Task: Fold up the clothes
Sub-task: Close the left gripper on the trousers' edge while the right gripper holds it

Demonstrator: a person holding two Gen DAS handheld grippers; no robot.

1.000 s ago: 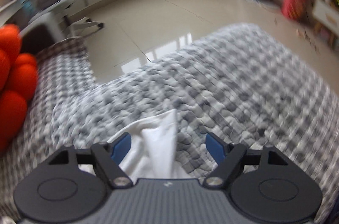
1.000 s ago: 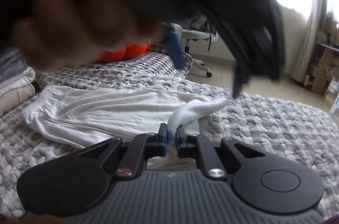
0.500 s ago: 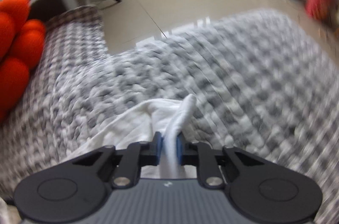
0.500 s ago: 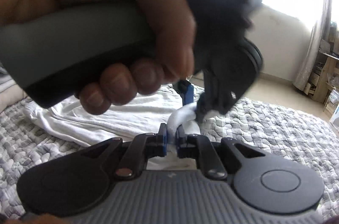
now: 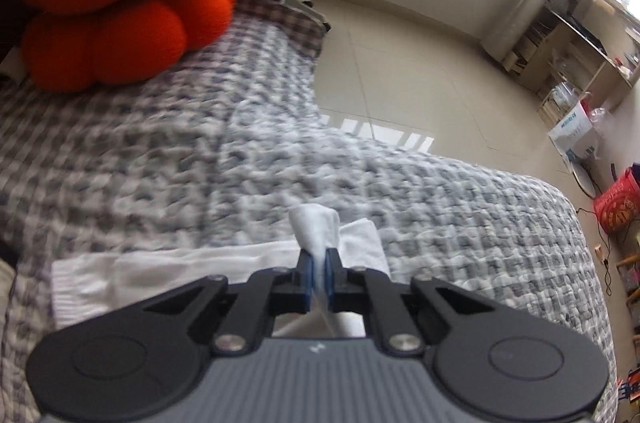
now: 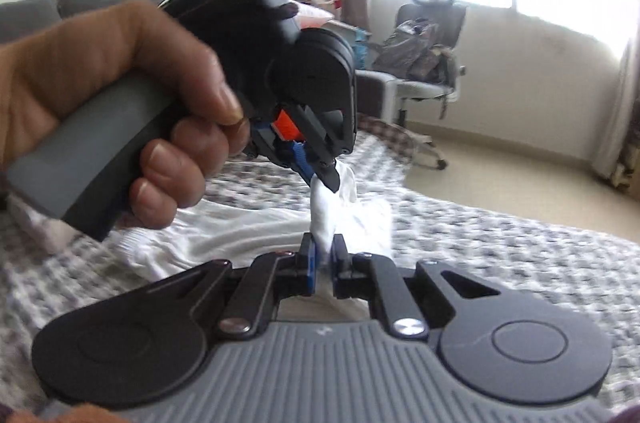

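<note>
A white garment [image 5: 168,263] lies on a grey-and-white checked bedspread [image 5: 200,159]. My left gripper [image 5: 318,263] is shut on a bunched end of the white garment, which sticks up between its blue pads. In the right wrist view the white garment [image 6: 224,235] spreads to the left, and my right gripper [image 6: 323,251] is shut on another bunched part of it. The left gripper [image 6: 320,171], held in a hand, pinches the same cloth just above and beyond the right one.
Orange round cushions [image 5: 120,3] sit at the bed's far left. The bed edge drops to a beige tiled floor [image 5: 400,75]. An office chair with bags [image 6: 424,63] stands beyond the bed. Shelves and red bags [image 5: 616,199] line the right wall.
My left gripper has closed on the garment's end and lifted it, swinging left toward the cushions. My right gripper stays shut on the cloth.
</note>
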